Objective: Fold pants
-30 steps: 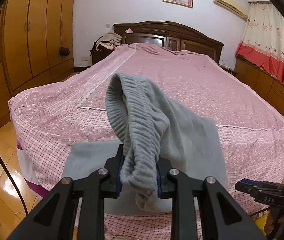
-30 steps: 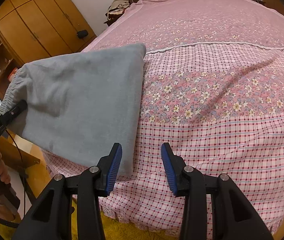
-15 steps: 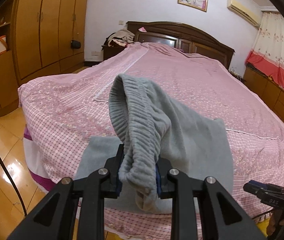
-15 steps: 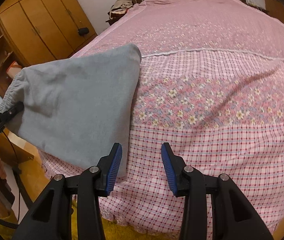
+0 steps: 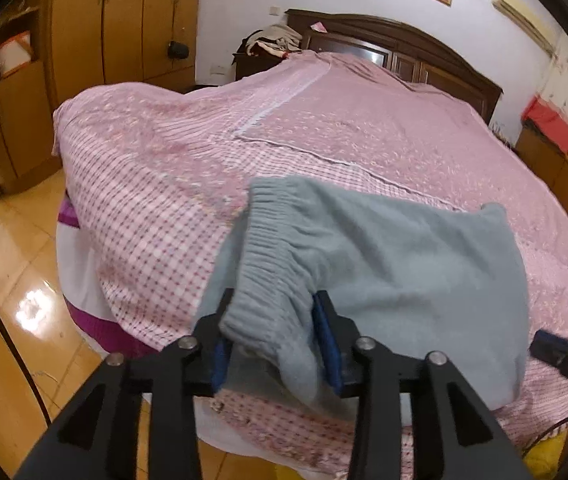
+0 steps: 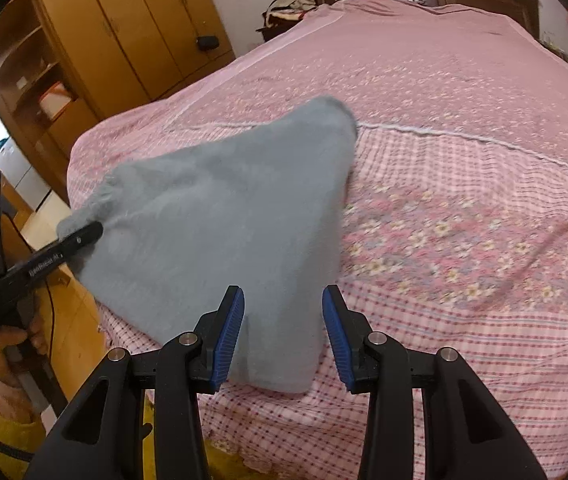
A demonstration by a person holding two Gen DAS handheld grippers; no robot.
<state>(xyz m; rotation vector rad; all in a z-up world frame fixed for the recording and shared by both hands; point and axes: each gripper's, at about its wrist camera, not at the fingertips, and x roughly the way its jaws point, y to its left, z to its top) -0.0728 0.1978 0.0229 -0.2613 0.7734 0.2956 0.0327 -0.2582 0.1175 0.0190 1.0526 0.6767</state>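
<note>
Waistband (image 5: 271, 264) bunched between the blue pads, my left gripper (image 5: 273, 344) is clamped on the ribbed elastic of the grey pants (image 5: 416, 280), which lie in a folded bundle near the foot corner of the bed (image 5: 171, 184), one end raised off the pink checked cover by my hold. My right gripper (image 6: 284, 334) hangs with its jaws spread wide and nothing between them, the near corner of the bundle (image 6: 279, 356) sitting just ahead of the gap. To fold cleanly, I judge the right should close on that loose corner so both ends carry level; lifting by the left alone would let the layers slide and twist. Then I would lay the waistband over flat, edges matched, and let go only once the cloth rests on the cover.
</note>
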